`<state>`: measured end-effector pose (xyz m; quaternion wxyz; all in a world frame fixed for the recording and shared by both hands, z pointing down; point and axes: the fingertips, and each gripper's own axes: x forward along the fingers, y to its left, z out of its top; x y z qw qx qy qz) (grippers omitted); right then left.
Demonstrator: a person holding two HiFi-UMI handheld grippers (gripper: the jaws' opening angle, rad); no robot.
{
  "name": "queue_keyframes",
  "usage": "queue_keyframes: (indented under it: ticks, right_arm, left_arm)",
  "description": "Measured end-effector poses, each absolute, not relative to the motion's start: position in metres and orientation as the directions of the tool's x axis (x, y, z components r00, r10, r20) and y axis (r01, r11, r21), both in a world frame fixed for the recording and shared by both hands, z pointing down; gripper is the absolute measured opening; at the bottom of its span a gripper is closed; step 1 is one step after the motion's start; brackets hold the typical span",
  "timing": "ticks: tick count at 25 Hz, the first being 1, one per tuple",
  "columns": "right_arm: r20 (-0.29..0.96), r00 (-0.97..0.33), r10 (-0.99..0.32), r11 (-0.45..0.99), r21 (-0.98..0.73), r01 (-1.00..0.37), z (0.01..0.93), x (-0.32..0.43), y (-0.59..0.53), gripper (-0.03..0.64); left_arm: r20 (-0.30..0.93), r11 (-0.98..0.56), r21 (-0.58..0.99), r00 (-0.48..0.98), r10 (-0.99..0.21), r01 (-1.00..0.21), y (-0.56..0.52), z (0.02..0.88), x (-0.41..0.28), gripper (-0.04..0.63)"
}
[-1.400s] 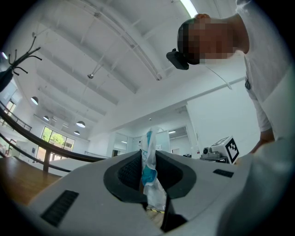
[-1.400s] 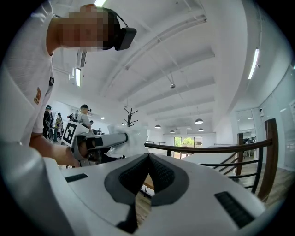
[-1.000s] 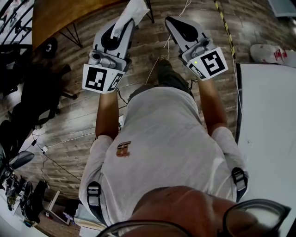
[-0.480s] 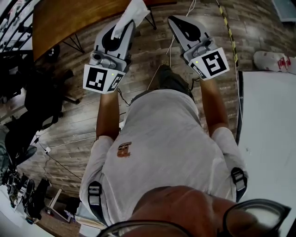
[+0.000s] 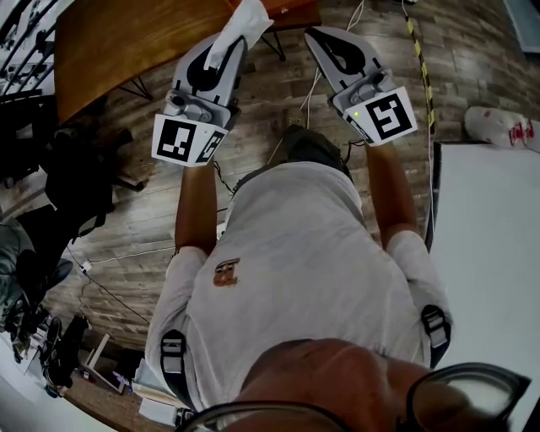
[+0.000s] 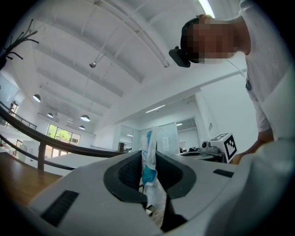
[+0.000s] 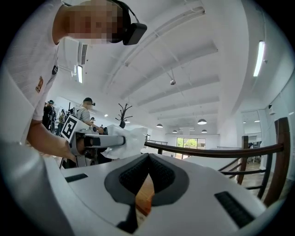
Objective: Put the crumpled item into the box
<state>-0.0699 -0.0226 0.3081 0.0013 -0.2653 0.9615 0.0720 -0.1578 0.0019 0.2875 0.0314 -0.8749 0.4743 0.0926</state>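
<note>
Over the last second the wooden table (image 5: 110, 42) has slid further into the head view at 11 o'clock, and the white table (image 5: 489, 253) at 3 o'clock has dropped back a little. Both grippers sit in nearly the same spot ahead of the chest. I read that as the body carrying the load toward the wooden table, so this is the transport leg and not yet the drop.

The left gripper (image 6: 148, 154) is clamped on the item (image 5: 243, 24), a white crumpled wrapper with a blue patch. The wrapper stands up out of the jaws and points to 12 o'clock, over the near edge of the table. The grip looks steady. The right gripper (image 7: 148, 161) has its jaws closed with nothing between them, held just beside the left one at 1 o'clock.

I cannot pick out the box with any confidence. A brown corner (image 5: 287, 10) shows at the top edge at 12 o'clock, just past the wrapper, but whether that is the box or more table I cannot tell. I would want it in full view before letting go.

Around me, cables (image 5: 110, 287) trail over the plank floor at 8 o'clock and dark clutter (image 5: 72, 169) sits at 9 o'clock. Striped tape (image 5: 419, 59) runs along the floor at 1 o'clock. The table's black legs (image 5: 135, 72) stand at 11 o'clock, near the walking line, and I judge them and the loose cables to be the things to steer round.
</note>
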Motion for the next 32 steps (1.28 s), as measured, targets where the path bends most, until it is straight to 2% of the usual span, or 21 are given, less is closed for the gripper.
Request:
queue_keyframes:
  ticks: [8,14,21,32]
  right_arm:
    - [-0.027,-0.869,-0.494,0.857,0.154,-0.492,0.306,-0.033,-0.111,0.031]
    - [-0.083,-0.878,-0.471,0.865,0.150,-0.479,0.295,-0.006,-0.168,0.032]
    - [-0.077,-0.888,-0.453,0.874,0.159,-0.459,0.296,0.006,-0.205,0.032]
    - [-0.041,-0.868,-0.495,0.852,0.174,-0.494,0.308,-0.010,-0.247,0.032]
  left_arm:
    - [-0.169,-0.525,0.019,0.514,-0.841,-0.851,-0.082,0.290,-0.126,0.075]
    - [-0.150,-0.508,0.016,0.500,-0.853,-0.861,-0.133,0.290,-0.100,0.074]
    - [-0.118,-0.507,0.040,0.500,-0.858,-0.861,-0.171,0.292,-0.089,0.075]
    - [-0.015,-0.556,0.071,0.557,-0.831,-0.828,-0.235,0.332,-0.099,0.075]
